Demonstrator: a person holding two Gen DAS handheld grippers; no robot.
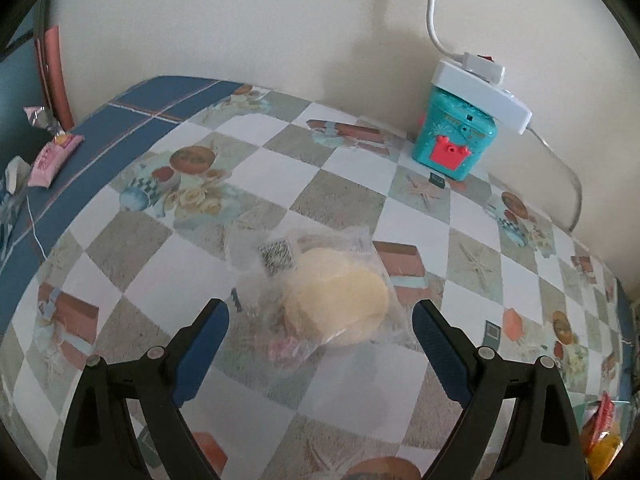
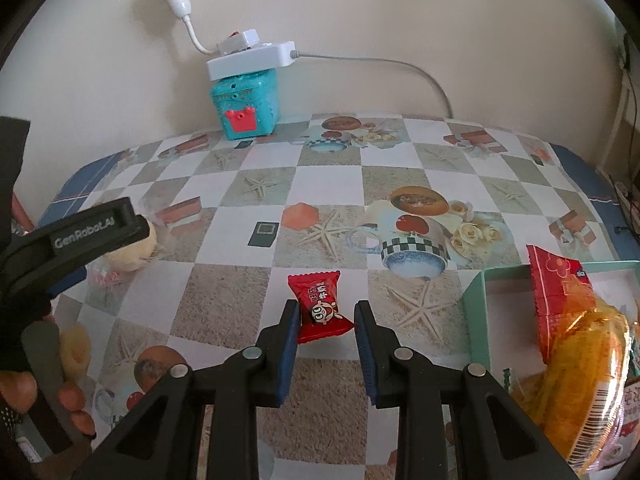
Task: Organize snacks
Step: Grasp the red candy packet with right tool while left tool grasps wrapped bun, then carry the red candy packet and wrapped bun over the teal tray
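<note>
A round pale bun in a clear wrapper (image 1: 336,296) lies on the checked tablecloth. My left gripper (image 1: 320,306) stands wide open, one blue pad on each side of the bun, and neither pad presses on it. In the right wrist view the same bun (image 2: 132,252) shows partly behind the left gripper's black finger (image 2: 96,228). My right gripper (image 2: 326,312) is shut on a small red wrapped candy (image 2: 322,308), which sticks out ahead of the pads. A pale green tray (image 2: 478,304) to the right holds a red packet (image 2: 554,284) and an orange snack pack (image 2: 580,360).
A teal toy box (image 1: 452,136) with a white power strip (image 1: 484,92) on top stands against the wall. A pink snack packet (image 1: 52,158) lies at the table's far left edge. A hand (image 2: 72,400) holds the left gripper's handle.
</note>
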